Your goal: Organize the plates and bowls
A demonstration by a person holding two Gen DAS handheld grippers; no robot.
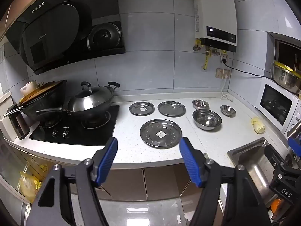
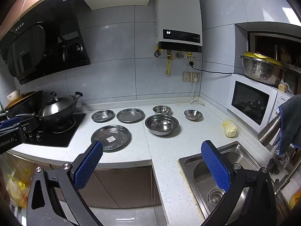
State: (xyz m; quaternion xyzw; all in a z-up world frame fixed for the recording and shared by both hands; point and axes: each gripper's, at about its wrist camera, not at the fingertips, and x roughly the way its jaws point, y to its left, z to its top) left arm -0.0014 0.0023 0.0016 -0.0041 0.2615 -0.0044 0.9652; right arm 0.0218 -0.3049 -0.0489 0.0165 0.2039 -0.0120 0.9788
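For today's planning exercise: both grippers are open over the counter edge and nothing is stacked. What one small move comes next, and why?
Probably ease the left gripper forward to the large plate. It lies nearest, straight ahead of the open fingers, and as the widest plate it would likely serve as the stack's base.

Black tool frames, blue ribbed pads, silver screws; white lettering, perhaps "DAS".

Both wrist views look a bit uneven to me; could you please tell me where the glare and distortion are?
Left wrist view: fisheye bends the countertop edge; dark corners; glare spots on the large bowl. Right wrist view: same curvature; bright highlight in the large bowl; glossy wall tiles reflect light; open right gripper sharp.
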